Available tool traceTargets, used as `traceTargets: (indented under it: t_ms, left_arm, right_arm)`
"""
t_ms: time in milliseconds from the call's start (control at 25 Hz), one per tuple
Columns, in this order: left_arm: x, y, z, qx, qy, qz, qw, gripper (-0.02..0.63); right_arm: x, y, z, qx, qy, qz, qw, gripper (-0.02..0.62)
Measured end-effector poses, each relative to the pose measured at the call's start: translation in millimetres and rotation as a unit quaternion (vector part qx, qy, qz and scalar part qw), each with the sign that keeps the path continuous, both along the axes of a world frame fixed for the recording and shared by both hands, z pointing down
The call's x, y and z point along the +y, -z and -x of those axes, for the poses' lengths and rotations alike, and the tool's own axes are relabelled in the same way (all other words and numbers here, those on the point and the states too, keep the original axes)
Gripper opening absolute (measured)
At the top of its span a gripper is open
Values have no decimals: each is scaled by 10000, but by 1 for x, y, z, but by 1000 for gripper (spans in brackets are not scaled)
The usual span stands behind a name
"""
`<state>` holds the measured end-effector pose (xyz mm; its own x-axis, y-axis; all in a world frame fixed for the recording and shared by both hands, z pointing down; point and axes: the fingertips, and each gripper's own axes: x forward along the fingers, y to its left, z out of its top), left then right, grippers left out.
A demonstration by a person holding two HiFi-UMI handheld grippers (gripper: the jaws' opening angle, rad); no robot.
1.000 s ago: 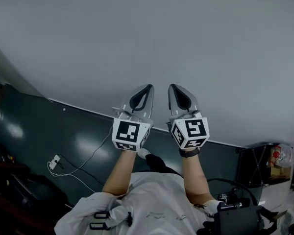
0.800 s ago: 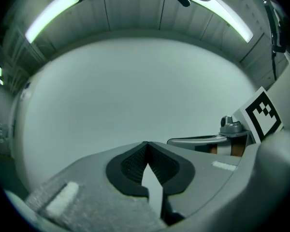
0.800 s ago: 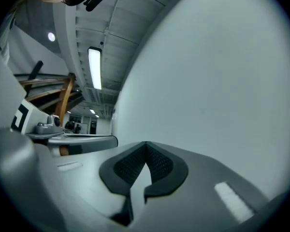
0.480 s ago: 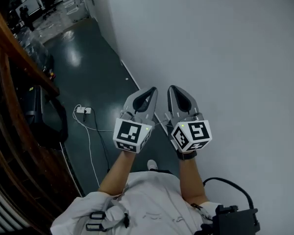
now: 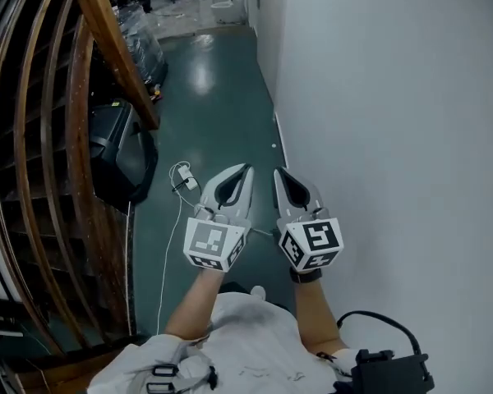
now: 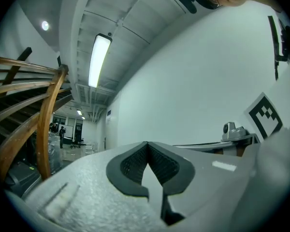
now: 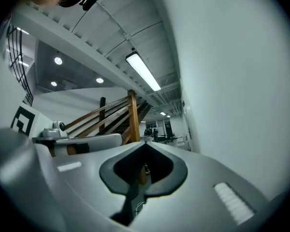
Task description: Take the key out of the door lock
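At the bottom edge are a white shirt [image 5: 255,355] and a black box [image 5: 390,374], which is cut off at lower right. Mid-frame, the left tongs [image 5: 243,173] and right tongs [image 5: 279,176] point side by side down the corridor. Both are clenched on nothing, their pads meeting at the tips. Just beyond, a white cable [image 5: 186,181] lies on the green floor [image 5: 218,97]. A wooden stair rail [image 5: 107,31] fills the left of the frame and a white wall [image 5: 394,97] the right. No view shows the key or the door lock. The far end, at top centre, is too small to make out.
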<state>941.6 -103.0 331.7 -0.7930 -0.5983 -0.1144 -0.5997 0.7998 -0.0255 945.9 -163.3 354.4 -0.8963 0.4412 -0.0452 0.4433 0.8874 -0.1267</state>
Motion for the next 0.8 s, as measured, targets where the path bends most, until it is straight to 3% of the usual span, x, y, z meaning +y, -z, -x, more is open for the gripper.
traceTargets:
  t_ms: [400, 600, 800]
  left_arm:
    - [46, -46, 36, 310, 612, 54, 9976, 2]
    - [65, -60, 92, 414, 682, 36, 9968, 2]
    - [79, -45, 171, 124, 539, 7, 9985, 2]
  right_arm:
    - [38, -40, 50, 250, 457, 55, 9986, 5]
    - [63, -35, 92, -35, 514, -606, 9968, 5]
    - [82, -17, 172, -234, 430, -562, 9972, 5]
